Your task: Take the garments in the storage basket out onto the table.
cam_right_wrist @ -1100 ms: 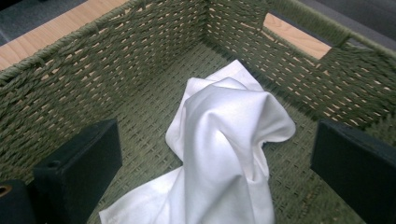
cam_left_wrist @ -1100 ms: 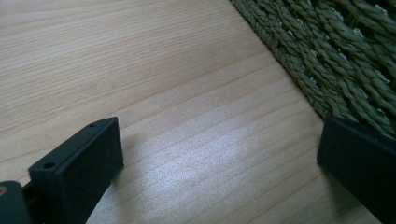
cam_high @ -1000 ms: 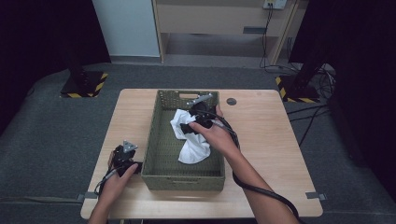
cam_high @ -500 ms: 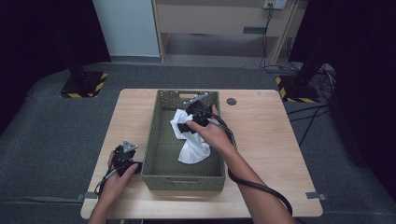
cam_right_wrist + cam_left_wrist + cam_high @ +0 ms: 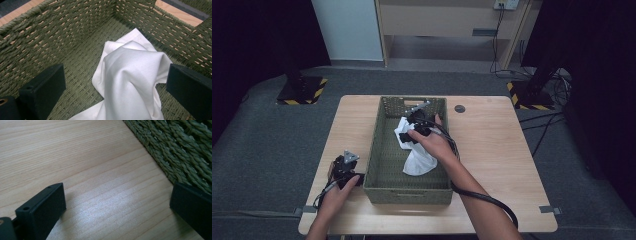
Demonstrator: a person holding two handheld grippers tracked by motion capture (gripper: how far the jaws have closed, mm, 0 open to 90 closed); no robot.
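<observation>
A green woven basket (image 5: 381, 150) stands in the middle of the wooden table (image 5: 492, 140). Inside it lies a crumpled white cloth (image 5: 417, 157), bunched up between the wide jaws in the right gripper view (image 5: 130, 72). My right gripper (image 5: 413, 131) hovers inside the basket over the cloth's far end, open, its jaws on either side of the raised fold without pinching it. My left gripper (image 5: 346, 167) rests low over the table left of the basket, open, with bare wood between its jaws (image 5: 112, 202). The basket wall (image 5: 175, 152) is close by its right jaw.
A small dark round disc (image 5: 459, 108) sits in the table right of the basket's far corner. Cables trail from both grippers. Beyond the table are a grey floor, two stand bases with hazard stripes (image 5: 302, 90), and a wooden cabinet (image 5: 447, 20).
My right gripper has shifted slightly left and nearer over the cloth inside the basket. The left gripper has stayed in place.
</observation>
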